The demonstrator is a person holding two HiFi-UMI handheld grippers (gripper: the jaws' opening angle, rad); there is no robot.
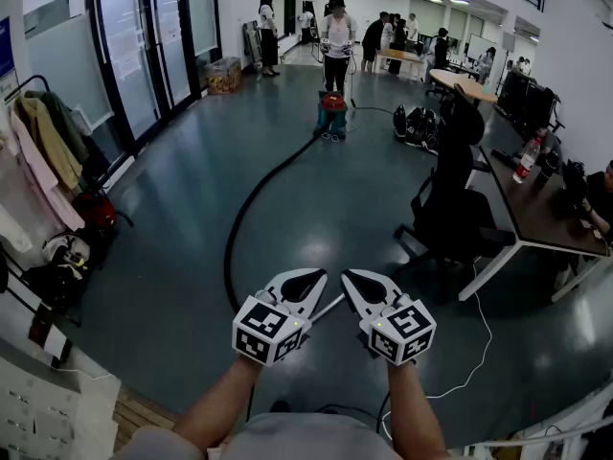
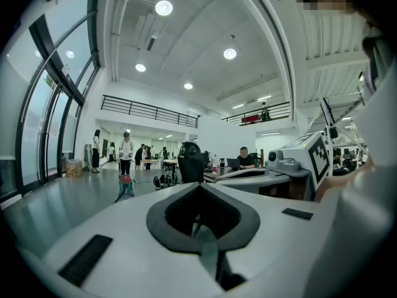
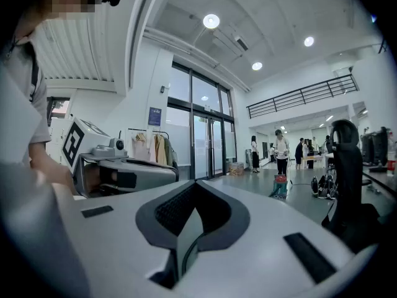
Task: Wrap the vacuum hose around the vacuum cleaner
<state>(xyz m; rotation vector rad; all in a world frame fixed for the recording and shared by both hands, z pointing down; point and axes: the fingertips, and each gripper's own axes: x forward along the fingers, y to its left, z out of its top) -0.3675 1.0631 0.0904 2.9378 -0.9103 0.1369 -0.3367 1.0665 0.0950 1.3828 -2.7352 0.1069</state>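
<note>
A small red and teal vacuum cleaner (image 1: 332, 115) stands far off on the grey floor, with a person (image 1: 336, 44) right behind it. Its black hose (image 1: 251, 202) snakes across the floor towards me and ends behind my left gripper (image 1: 307, 275). My right gripper (image 1: 360, 276) is beside the left one. Both are held level at the bottom of the head view, shut and empty. A thin grey rod (image 1: 328, 308) shows between them. The left gripper view shows the vacuum cleaner (image 2: 126, 185) beyond its shut jaws, and the right gripper view shows the vacuum cleaner (image 3: 280, 186) too.
A black office chair (image 1: 458, 188) and a dark desk (image 1: 538, 214) stand to the right. A coat rack with clothes (image 1: 40, 147) and bags lines the left wall. Black bags (image 1: 417, 123) lie near the vacuum cleaner. A white cable (image 1: 476, 353) trails on the floor. Several people stand at the back.
</note>
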